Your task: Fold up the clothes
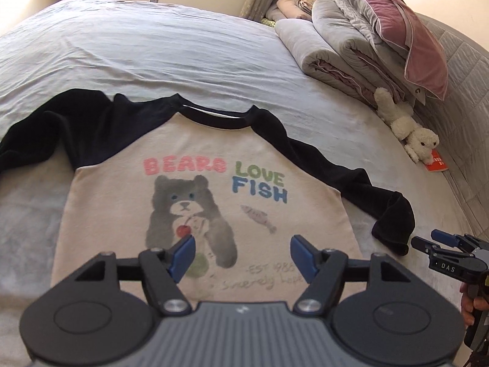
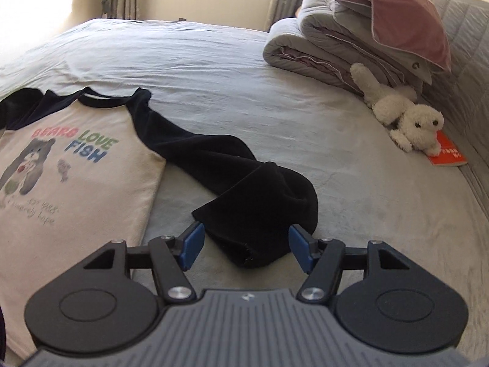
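A cream shirt with a bear print and black sleeves lies face up and flat on the bed, collar pointing away from me. My left gripper hovers open over the shirt's lower front with nothing between its pads. The shirt's right sleeve trails out sideways, its cuff doubled over. In the right wrist view my right gripper stands open just above that sleeve's cuff, and its blue pads do not press the cloth. The shirt lies to the left of it. The right gripper also shows at the left view's right edge.
The bed sheet is pale and wrinkled. Folded quilts and a pink pillow are stacked at the far right by the padded headboard. A white plush dog lies on a red booklet.
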`<action>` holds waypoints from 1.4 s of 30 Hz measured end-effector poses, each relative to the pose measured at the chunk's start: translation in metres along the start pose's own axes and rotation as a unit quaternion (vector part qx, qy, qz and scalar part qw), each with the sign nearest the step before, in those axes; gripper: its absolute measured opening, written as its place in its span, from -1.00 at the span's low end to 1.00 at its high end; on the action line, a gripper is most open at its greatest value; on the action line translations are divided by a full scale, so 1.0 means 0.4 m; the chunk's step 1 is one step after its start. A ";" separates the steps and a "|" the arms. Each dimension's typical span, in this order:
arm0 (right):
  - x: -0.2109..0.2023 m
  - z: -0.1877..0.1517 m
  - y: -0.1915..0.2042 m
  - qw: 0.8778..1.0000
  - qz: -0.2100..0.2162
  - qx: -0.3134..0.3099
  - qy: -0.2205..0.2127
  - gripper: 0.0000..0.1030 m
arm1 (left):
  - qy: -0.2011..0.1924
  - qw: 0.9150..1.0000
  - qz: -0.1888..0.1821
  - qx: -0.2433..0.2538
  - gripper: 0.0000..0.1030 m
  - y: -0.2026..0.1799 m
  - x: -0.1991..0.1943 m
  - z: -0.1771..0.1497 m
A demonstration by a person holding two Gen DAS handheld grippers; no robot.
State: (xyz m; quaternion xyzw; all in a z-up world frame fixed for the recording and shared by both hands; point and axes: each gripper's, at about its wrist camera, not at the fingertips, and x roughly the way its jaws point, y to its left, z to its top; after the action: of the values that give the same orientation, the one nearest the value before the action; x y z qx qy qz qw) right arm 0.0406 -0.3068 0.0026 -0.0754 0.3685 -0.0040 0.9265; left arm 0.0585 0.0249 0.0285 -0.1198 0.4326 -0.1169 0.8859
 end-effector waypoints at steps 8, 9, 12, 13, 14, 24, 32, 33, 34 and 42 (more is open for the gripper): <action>0.068 -0.012 -0.130 0.986 0.085 0.140 -0.023 0.25 | 0.019 0.998 -0.027 0.048 0.36 -0.153 0.181 0.066; 0.076 -0.005 -0.136 0.984 0.095 0.145 -0.024 0.25 | 0.017 0.998 -0.031 0.057 0.35 -0.177 0.205 0.075; 0.090 0.011 -0.155 0.986 0.089 0.137 -0.036 0.25 | 0.006 0.995 -0.040 0.089 0.35 -0.246 0.273 0.103; 0.096 0.010 -0.177 0.984 0.086 0.149 -0.036 0.25 | 0.001 0.994 -0.042 0.099 0.34 -0.267 0.293 0.112; 0.102 0.009 -0.199 0.983 0.083 0.161 -0.036 0.25 | -0.004 0.993 -0.045 0.110 0.34 -0.285 0.311 0.121; 0.196 -0.035 -0.283 0.968 0.120 0.216 0.033 -0.41 | 0.011 0.983 -0.053 0.173 0.11 -0.417 0.502 0.188; 0.164 -0.014 -0.239 0.991 0.024 0.129 -0.010 -0.84 | 0.006 0.983 -0.036 0.180 -0.80 -0.437 0.535 0.201; 0.153 -0.010 -0.238 0.993 0.002 0.119 -0.026 -0.85 | -0.008 0.985 -0.041 0.170 -0.81 -0.429 0.520 0.208; 0.142 -0.006 -0.237 0.993 -0.019 0.109 -0.042 -0.85 | -0.020 0.986 -0.049 0.159 -0.81 -0.419 0.504 0.214; 0.037 0.001 -0.208 0.988 -0.075 0.026 -0.136 -0.86 | -0.087 0.978 -0.117 0.150 -0.81 -0.348 0.359 0.202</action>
State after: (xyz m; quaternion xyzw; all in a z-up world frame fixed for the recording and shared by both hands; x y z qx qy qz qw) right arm 0.0557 -0.3899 0.0049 -0.0790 0.2322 -0.0725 0.9667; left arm 0.1940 -0.1422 0.0145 -0.0448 0.3143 -0.2725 0.9083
